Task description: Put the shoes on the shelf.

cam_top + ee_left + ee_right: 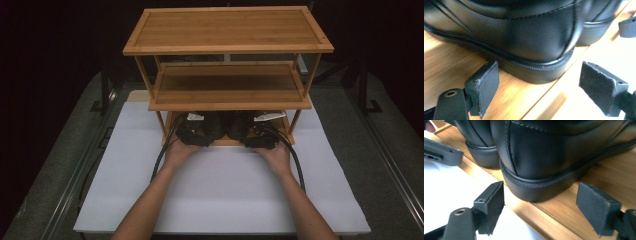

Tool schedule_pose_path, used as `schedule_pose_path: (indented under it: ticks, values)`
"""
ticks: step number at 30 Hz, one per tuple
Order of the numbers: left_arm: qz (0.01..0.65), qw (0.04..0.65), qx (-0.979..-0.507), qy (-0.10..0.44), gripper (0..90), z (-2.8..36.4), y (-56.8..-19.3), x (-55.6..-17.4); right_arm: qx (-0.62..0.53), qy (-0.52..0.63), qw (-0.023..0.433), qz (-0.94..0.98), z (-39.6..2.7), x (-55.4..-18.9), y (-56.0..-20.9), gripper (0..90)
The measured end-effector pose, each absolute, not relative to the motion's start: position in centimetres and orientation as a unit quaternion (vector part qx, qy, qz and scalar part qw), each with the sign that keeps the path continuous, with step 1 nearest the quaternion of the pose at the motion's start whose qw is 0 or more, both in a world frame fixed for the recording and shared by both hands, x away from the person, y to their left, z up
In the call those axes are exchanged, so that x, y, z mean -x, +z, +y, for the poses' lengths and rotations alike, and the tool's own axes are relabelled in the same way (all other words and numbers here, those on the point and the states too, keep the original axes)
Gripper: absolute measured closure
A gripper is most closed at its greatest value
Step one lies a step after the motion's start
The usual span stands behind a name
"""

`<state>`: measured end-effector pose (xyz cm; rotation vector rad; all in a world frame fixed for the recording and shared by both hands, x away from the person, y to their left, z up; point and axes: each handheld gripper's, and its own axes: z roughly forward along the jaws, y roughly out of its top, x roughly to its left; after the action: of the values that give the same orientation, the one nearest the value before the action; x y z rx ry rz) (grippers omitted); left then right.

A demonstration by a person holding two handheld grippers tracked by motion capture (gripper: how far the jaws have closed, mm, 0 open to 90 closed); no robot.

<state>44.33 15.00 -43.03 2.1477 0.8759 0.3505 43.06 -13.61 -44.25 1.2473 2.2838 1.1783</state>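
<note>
Left gripper and right gripper held wide open, nothing gripped. Black shoes on bottom shelf: stiff, smooth, likely slippery leather; best clamped across heel.

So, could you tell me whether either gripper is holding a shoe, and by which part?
Neither: both grippers are open just short of the black leather shoes' heels, pads touching nothing.

Dim surroundings, perhaps overhead light
</note>
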Motion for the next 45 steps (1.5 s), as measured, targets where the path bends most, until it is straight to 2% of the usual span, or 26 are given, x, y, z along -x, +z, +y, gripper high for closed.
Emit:
schedule_pose_path:
  ticks: [1, 12, 21, 33, 45]
  values:
    - [0.345, 0.389, -0.843, 0.137, 16.2, 15.2, -42.8, -44.0, -0.446, 0.405, 0.125, 0.788, -13.6, -42.6, -44.1, 18.3]
    - [0.337, 0.384, -0.848, 0.141, 16.2, 18.4, -42.1, -40.1, -0.417, 0.379, 0.156, 0.811, -15.5, -39.6, -43.5, 9.2]
    - [0.337, 0.378, -0.850, 0.144, 16.2, 21.8, -41.9, -35.7, -0.419, 0.384, 0.153, 0.808, -18.0, -35.7, -43.2, 8.3]
    - [0.341, 0.332, -0.862, 0.170, 16.1, 26.9, -43.0, -29.9, -0.423, 0.389, 0.160, 0.803, -21.9, -30.5, -43.6, 8.3]
    - [0.364, 0.319, -0.857, 0.178, 13.9, 30.1, -43.9, -26.8, -0.452, 0.357, 0.182, 0.797, -25.5, -27.4, -44.9, 8.3]
